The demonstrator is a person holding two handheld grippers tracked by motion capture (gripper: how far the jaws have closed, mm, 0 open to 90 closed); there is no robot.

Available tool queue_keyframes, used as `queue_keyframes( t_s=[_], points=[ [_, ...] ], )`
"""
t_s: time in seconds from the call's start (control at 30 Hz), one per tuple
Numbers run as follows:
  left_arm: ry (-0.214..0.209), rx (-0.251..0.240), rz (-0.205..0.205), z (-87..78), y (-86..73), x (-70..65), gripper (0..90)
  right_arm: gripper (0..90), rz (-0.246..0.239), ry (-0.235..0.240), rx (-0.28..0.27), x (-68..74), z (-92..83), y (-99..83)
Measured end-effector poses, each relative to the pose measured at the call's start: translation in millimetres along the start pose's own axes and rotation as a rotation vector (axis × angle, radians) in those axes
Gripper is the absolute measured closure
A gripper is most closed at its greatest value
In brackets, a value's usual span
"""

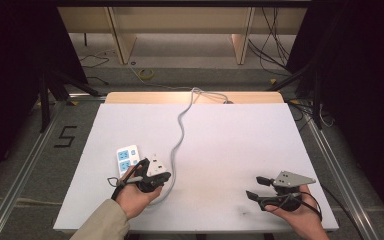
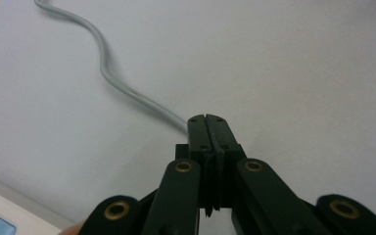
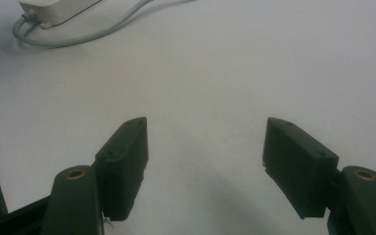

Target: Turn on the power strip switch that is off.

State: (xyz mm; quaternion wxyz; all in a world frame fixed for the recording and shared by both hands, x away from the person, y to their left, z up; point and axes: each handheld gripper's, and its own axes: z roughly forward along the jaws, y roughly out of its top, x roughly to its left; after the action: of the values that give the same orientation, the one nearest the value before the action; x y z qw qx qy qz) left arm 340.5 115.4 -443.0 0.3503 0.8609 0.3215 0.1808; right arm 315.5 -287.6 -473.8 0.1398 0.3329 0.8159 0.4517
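Note:
A white power strip with blue sockets lies at the front left of the white table. Its grey cable loops round the near end and snakes off over the far edge. My left gripper sits just right of the strip, close to the cable. In the left gripper view its jaws are pressed together at the tip, nothing is seen between them, and the cable runs away from behind them. My right gripper rests near the front right, open over bare table.
A corner of the power strip and its cable loop lie far off in the right gripper view. Beyond the table stand wooden shelf legs and loose floor cables. A "5" is taped on the floor at left.

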Motion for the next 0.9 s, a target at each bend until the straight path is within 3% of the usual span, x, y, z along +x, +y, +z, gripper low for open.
queue_keyframes(
  t_s=[0.9],
  points=[
    [0.035,0.041,-0.028,-4.5,-2.6,11.5,89.8,34.4,-0.002,-0.001,-0.002,-0.7,-0.6,-0.4]
  ],
)
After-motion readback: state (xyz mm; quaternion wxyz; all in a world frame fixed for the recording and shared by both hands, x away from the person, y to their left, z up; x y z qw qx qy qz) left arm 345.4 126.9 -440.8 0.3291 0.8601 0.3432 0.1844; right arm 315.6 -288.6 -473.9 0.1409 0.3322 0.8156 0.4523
